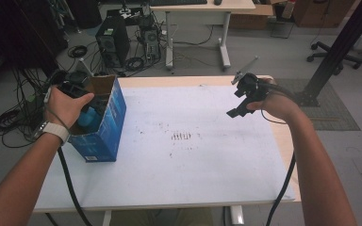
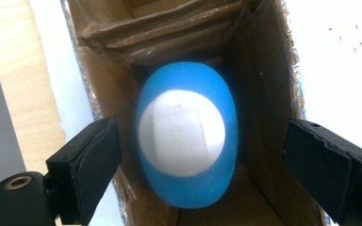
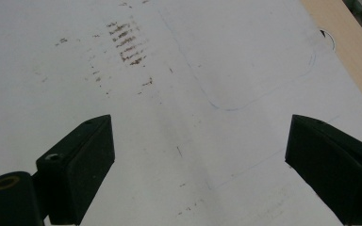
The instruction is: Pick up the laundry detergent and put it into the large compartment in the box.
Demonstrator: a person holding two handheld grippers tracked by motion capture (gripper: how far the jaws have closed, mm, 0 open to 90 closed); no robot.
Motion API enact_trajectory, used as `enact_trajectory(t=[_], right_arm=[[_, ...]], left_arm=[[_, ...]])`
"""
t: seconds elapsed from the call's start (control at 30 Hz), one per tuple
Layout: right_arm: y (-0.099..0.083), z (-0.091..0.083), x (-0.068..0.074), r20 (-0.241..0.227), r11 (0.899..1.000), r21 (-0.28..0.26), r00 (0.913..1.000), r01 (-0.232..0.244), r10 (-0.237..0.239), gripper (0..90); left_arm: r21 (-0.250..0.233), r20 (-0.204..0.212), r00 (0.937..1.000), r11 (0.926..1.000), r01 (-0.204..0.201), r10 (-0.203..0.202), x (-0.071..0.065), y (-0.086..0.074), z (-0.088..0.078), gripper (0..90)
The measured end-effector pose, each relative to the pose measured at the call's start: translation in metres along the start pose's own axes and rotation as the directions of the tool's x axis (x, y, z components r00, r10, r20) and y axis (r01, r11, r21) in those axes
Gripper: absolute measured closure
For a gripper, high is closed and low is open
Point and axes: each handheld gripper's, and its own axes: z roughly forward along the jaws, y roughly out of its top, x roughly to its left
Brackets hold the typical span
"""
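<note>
A blue cardboard box (image 1: 104,127) stands open-topped at the table's left edge. Inside it lies a blue egg-shaped object (image 2: 188,188) with a white round patch (image 2: 181,133); it also peeks out of the box in the high view (image 1: 90,117). My left gripper (image 2: 202,136) points down into the box, jaws wide on either side of the object and not touching it. In the high view the left hand covers the left gripper (image 1: 75,89). My right gripper (image 1: 235,110) hovers open over the white table sheet (image 3: 207,70) at the far right, nothing between its jaws (image 3: 200,160).
The white sheet (image 1: 184,160) covers most of the wooden table, with dark smudges (image 1: 181,136) at its middle. Beyond the table stand a computer tower (image 1: 111,42), floor cables (image 1: 9,117), a white desk (image 1: 198,14) and a black post (image 1: 339,47).
</note>
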Motion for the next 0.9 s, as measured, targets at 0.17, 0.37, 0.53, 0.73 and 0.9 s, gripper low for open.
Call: enact_trajectory(t=[0.17,0.37,0.53,0.73,0.9], right_arm=[[0.001,0.0,0.001,-0.002,1.0,-0.001,1.0,0.0,0.0,8.9],[0.0,0.0,0.001,-0.002,1.0,0.001,1.0,0.0,0.0,8.9],[0.0,-0.001,0.001,-0.005,1.0,0.003,1.0,-0.002,0.002,8.9],[0.0,-0.001,0.002,-0.005,1.0,0.004,1.0,-0.003,0.003,8.9],[0.0,-0.001,0.002,-0.004,1.0,0.004,1.0,-0.005,0.006,8.9]], left_arm=[[-0.009,0.004,1.0,0.9999,-0.008,0.008,0.0,0.001,-0.008,12.3],[-0.026,0.041,0.9981,0.9986,-0.045,0.046,-0.002,0.0,-0.015,11.6],[-0.021,0.059,0.9962,0.9978,-0.063,0.064,-0.006,0.001,-0.022,10.1],[-0.035,0.067,0.9938,0.9956,-0.087,0.089,-0.009,0.002,-0.032,10.0],[-0.037,0.068,0.9918,0.9937,-0.106,0.108,-0.011,0.002,-0.038,10.0]])
